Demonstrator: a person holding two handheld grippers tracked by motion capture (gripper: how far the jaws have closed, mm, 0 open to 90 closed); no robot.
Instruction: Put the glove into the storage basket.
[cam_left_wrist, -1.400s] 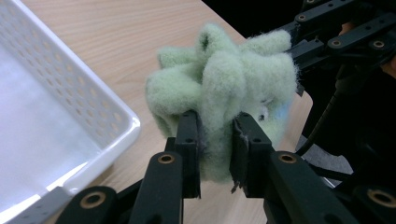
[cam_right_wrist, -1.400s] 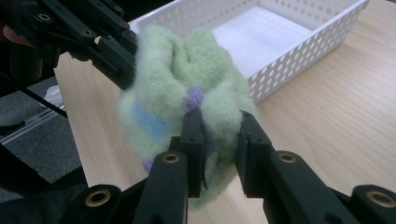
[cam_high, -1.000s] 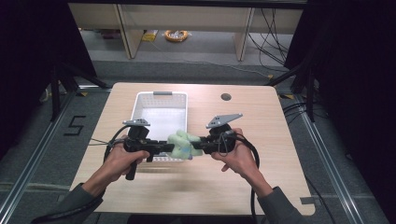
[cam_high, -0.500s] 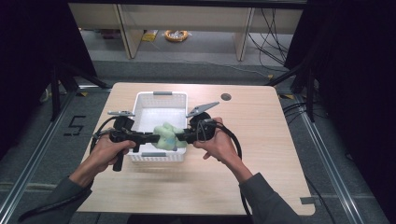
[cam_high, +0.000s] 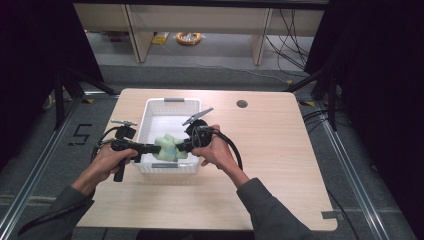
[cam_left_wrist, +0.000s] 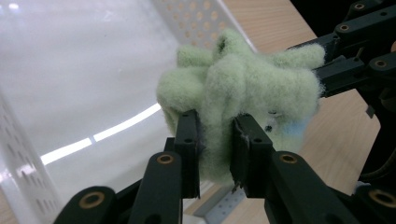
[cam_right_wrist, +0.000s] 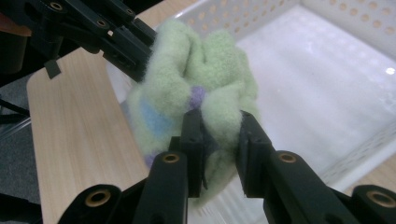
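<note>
Left gripper (cam_left_wrist: 215, 140) and right gripper (cam_right_wrist: 219, 135) each pinch the bunched green fleece cloth (cam_high: 169, 147) between them, above the white basket (cam_high: 150, 109); both should release together so it drops inside.

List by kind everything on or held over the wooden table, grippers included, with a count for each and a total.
Black two-jaw grippers: 2, the left gripper and the right gripper, both clamped on the cloth
Bunched pale green fleece cloth: 1
White perforated plastic basket: 1
Total: 4
</note>
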